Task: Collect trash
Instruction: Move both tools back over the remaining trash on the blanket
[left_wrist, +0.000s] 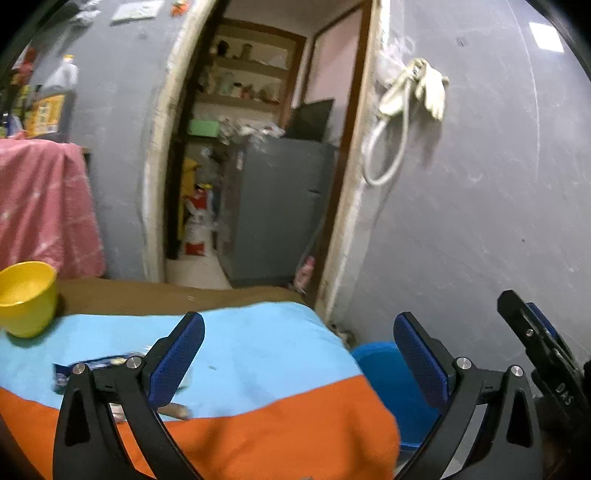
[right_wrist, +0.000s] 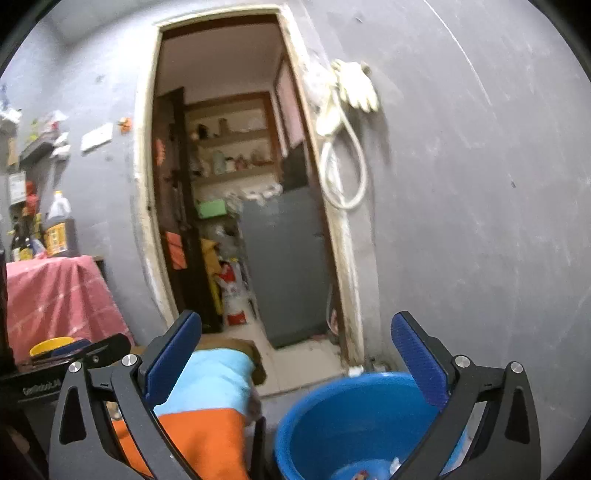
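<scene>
Both tools are spread and empty: the left tool (left_wrist: 299, 354) over the blue-and-orange cloth-covered tabletop (left_wrist: 258, 350), the right tool (right_wrist: 295, 354) above the round blue plastic bucket (right_wrist: 332, 417) beside the tabletop's right edge. Some scraps already lie in the bucket; a blurred, possibly blue wrapper (left_wrist: 96, 369) near the tabletop's left edge remains uncollected

Blue bucket (right_wrist: 354, 417): smooth, glossy plastic. Yellow cup (left_wrist: 27, 295): smooth plastic with a soft sheen. Table cloth (left_wrist: 258, 369): matt woven fabric in light blue and orange bands. Left gripper (left_wrist: 299, 354) and right gripper (right_wrist: 295, 354): matt black bodies with bright metal screw heads; blue pads (left_wrist: 421, 362) finely textured, probably rubber. Wrapper (left_wrist: 96, 365): glossy printed film, blurred. Wall (left_wrist: 480, 184): matt grey, scuffed and rough.
</scene>
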